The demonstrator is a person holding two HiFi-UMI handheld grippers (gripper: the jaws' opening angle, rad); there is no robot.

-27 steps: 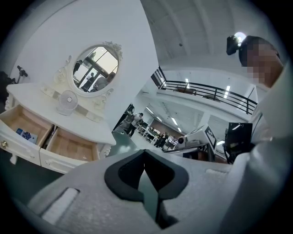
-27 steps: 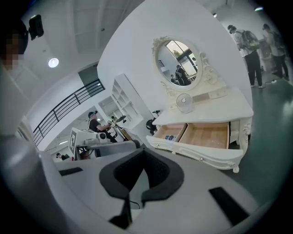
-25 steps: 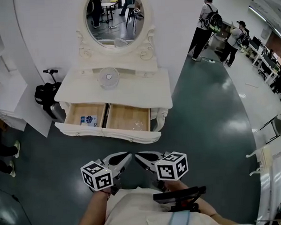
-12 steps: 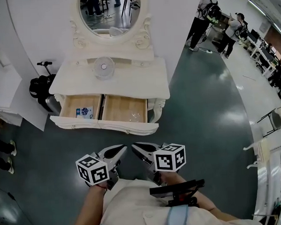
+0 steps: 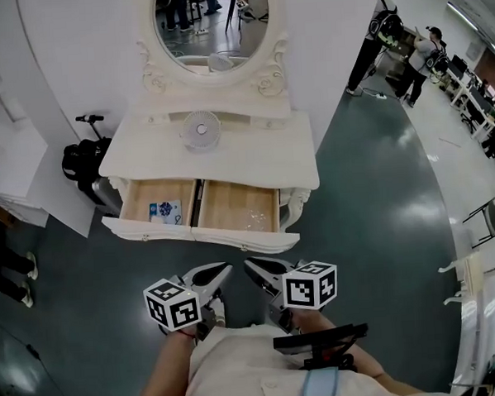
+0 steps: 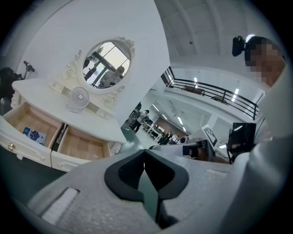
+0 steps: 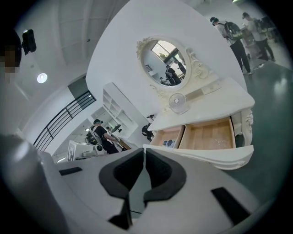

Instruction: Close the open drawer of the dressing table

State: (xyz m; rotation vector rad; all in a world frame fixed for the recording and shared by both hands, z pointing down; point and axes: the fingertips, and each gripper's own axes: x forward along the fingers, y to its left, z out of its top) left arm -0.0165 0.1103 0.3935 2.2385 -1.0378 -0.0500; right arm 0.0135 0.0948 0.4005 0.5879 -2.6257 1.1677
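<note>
The white dressing table stands against the wall with its wide drawer pulled out. The drawer has two wooden compartments: a blue-and-white packet lies in the left one, and small clear bits lie in the right one. My left gripper and right gripper hover side by side just short of the drawer front, tips nearly touching each other. Both are shut and hold nothing. The left gripper view shows the drawer at lower left beyond the left gripper. In the right gripper view the drawer lies ahead to the right of the right gripper.
An oval mirror and a small white fan sit on the table. A black bag with a scooter and white shelving stand at the left. People stand at the far right, and a chair at the right edge.
Both grippers have edged a little closer to the drawer front, still side by side and shut. The drawer stays pulled out as before.
</note>
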